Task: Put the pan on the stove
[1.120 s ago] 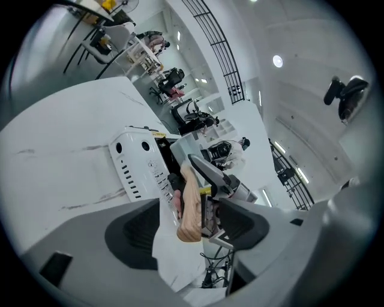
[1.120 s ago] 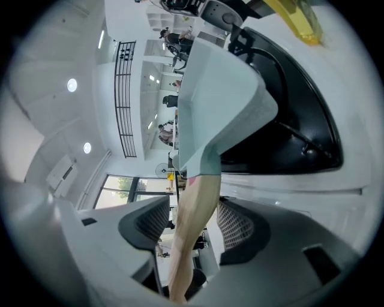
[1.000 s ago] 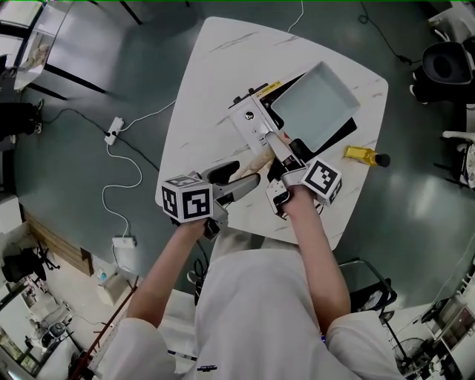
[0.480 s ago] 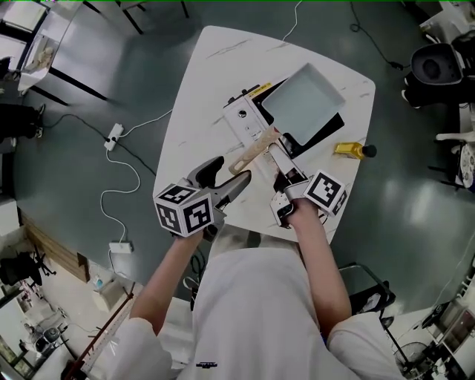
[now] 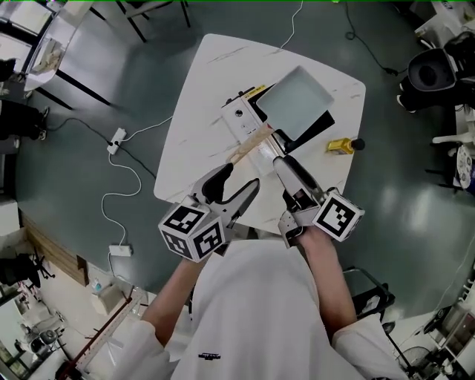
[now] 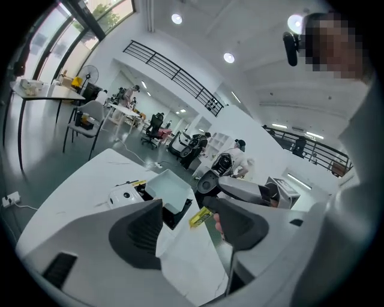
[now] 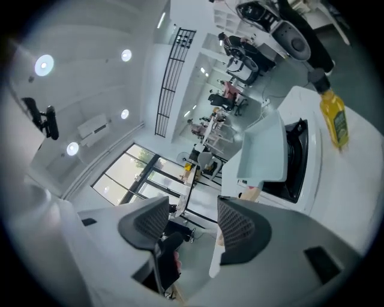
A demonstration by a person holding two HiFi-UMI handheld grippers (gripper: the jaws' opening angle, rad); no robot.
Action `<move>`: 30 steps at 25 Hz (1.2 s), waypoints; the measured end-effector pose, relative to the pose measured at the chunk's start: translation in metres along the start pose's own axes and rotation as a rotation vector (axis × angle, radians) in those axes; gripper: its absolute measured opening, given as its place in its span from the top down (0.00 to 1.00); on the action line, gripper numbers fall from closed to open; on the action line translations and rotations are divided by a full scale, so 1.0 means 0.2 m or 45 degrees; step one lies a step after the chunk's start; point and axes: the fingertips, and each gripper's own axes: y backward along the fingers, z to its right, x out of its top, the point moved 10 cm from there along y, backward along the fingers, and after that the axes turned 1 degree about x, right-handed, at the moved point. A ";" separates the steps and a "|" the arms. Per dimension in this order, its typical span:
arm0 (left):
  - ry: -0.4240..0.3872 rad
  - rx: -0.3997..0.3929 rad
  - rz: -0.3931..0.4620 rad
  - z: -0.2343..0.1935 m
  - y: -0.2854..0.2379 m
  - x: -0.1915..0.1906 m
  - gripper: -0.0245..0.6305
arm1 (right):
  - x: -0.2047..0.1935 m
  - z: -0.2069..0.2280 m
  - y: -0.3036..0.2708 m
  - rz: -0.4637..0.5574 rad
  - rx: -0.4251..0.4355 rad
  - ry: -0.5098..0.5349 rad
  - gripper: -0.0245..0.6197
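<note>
Already the pan (image 5: pixel 297 99) sits on the stove (image 5: pixel 240 119)

The scene is being lit brightly and evenly by ceiling lamps (image 6: pixel 176 18); both gripper views are being bent and darkened towards their edges.

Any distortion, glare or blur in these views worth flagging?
Head view: sharp and evenly lit, the pan crisp, slight bending at the edges. Left gripper view: heavy fisheye, dark corners, ceiling lights blown out. Right gripper view: same fisheye, scene rolled sideways, table steeply tilted.
</note>
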 end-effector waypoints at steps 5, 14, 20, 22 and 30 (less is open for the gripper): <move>-0.032 -0.024 -0.011 0.20 0.04 0.01 0.56 | 0.03 -0.11 0.15 0.053 0.012 0.191 0.61; -0.210 0.040 0.067 0.36 0.08 -0.03 0.94 | -0.02 -0.17 0.36 0.116 -0.077 0.565 0.83; -0.230 0.079 0.094 0.37 0.11 -0.04 0.96 | -0.01 -0.24 0.46 0.151 -0.146 0.782 0.87; -0.234 0.102 0.110 0.38 0.11 -0.05 0.96 | -0.01 -0.26 0.49 0.168 -0.165 0.847 0.87; -0.247 0.063 0.111 0.41 0.07 -0.04 0.96 | 0.02 -0.22 0.55 0.256 -0.252 0.868 0.95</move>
